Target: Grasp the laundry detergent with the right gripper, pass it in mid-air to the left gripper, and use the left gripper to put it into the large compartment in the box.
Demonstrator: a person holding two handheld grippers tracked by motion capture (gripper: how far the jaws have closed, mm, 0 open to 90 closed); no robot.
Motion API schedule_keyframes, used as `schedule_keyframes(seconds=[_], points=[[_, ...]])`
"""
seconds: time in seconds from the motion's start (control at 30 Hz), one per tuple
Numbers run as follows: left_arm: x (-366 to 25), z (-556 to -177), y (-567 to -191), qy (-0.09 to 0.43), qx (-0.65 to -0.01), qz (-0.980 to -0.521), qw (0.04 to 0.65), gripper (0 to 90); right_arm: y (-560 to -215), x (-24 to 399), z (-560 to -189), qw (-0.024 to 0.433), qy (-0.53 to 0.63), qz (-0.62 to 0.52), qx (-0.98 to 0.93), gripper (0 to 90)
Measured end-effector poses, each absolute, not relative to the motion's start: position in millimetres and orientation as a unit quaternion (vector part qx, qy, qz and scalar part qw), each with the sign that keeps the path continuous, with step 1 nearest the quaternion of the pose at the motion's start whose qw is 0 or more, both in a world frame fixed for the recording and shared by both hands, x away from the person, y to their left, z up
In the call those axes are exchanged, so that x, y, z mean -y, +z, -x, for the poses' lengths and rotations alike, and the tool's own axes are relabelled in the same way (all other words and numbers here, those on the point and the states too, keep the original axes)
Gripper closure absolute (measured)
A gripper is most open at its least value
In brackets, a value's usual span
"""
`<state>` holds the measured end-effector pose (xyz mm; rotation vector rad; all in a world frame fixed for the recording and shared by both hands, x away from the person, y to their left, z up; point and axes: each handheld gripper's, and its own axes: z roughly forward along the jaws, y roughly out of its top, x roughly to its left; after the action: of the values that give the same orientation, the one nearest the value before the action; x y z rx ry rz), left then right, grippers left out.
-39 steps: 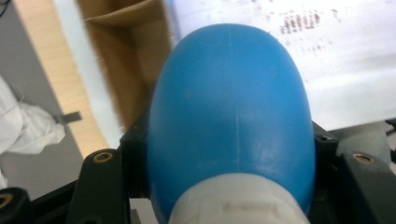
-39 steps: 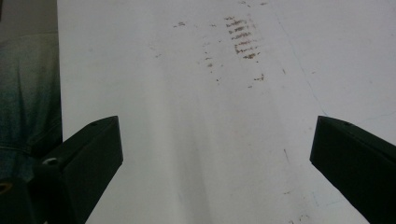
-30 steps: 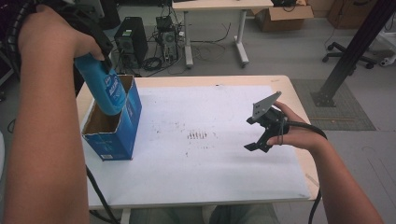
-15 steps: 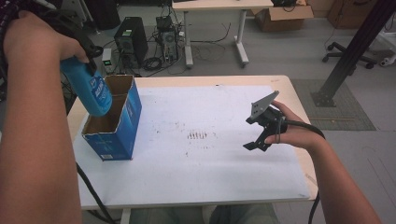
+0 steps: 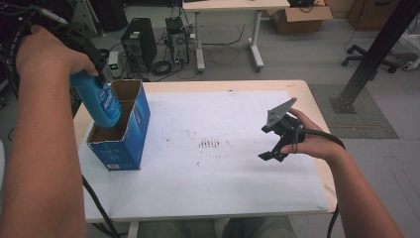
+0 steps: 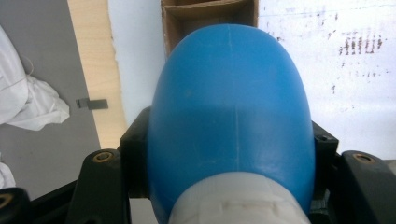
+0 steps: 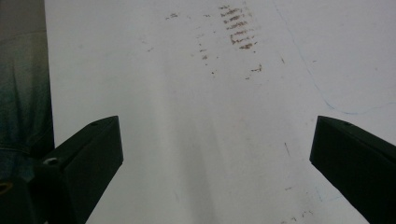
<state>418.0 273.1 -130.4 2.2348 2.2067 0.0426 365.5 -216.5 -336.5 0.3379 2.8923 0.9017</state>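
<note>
Lowered since earlier, the blue bottle (image 5: 99, 101), clamped in the left gripper (image 5: 94, 64), should probably be kept upright over the box (image 5: 121, 136); right gripper (image 5: 272, 144) jaws wide, empty.

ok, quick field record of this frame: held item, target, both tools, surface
held item: blue bottle, white cap end at the left tool, base pointing down
target: blue cardboard box, open top, brown inside, near the table's left edge
bottle vs box: bottle's base at the box opening, most of the bottle above the rim
left tool: shut on the bottle
right tool: open, nothing between its jaws, above the white sheet
surface: white sheet with dark smudges on a wooden table
</note>
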Motion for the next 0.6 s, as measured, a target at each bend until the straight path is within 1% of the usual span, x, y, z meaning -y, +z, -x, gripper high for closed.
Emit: schedule_keyframes(seconds=[0.6], points=[[-277,-423,-171,-0.001,-0.702,-0.712,-0.002,38.3,-337,218,-363,0.045,0.297,-0.111,-0.947,2.7]])
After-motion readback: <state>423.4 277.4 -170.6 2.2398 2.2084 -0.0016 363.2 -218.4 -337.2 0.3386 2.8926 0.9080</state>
